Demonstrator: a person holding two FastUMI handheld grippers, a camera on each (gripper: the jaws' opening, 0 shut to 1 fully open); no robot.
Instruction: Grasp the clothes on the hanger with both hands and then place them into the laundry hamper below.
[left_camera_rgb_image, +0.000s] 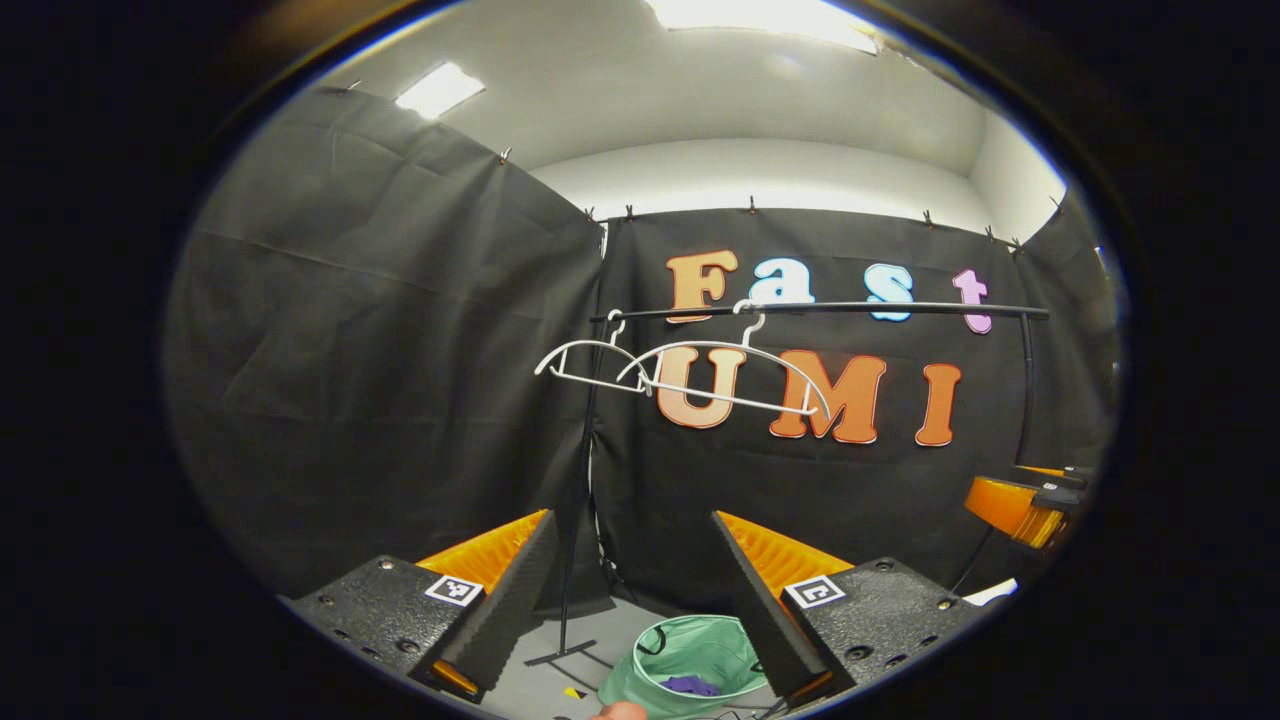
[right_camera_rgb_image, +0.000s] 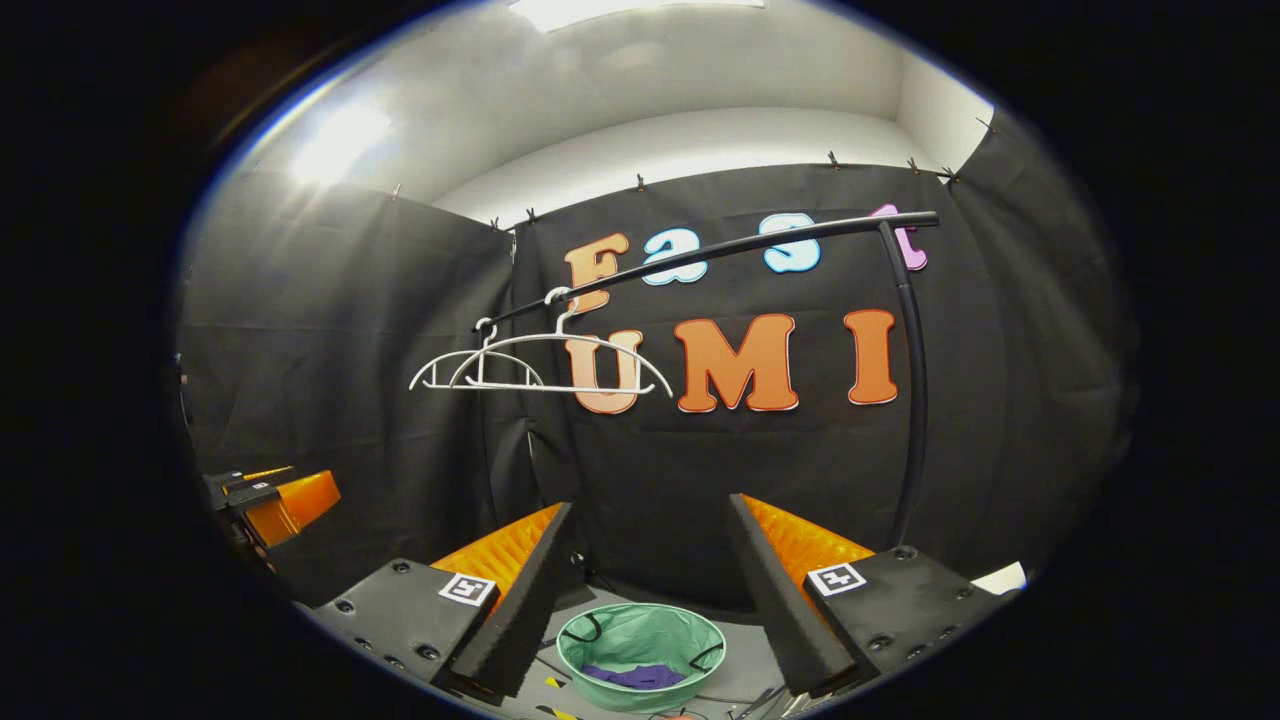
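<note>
Two bare white hangers (left_camera_rgb_image: 690, 375) (right_camera_rgb_image: 540, 365) hang on a black rail (left_camera_rgb_image: 830, 310) (right_camera_rgb_image: 720, 255). Below stands a green laundry hamper (left_camera_rgb_image: 690, 655) (right_camera_rgb_image: 640, 650) on the floor, and purple clothes (left_camera_rgb_image: 690, 686) (right_camera_rgb_image: 630, 676) lie inside it. My left gripper (left_camera_rgb_image: 625, 590) is open above the hamper with nothing between its fingers. My right gripper (right_camera_rgb_image: 650, 580) is open too, also empty, over the hamper. The right gripper (left_camera_rgb_image: 1030, 500) shows at the right edge of the left gripper view; the left gripper (right_camera_rgb_image: 270, 500) shows at the left edge of the right gripper view.
The rail's black uprights (left_camera_rgb_image: 575, 520) (right_camera_rgb_image: 910, 400) stand on either side, one with a foot on the grey floor (left_camera_rgb_image: 560, 655). Black cloth walls close the booth on three sides. Something white (right_camera_rgb_image: 1000, 577) lies on the floor at the right.
</note>
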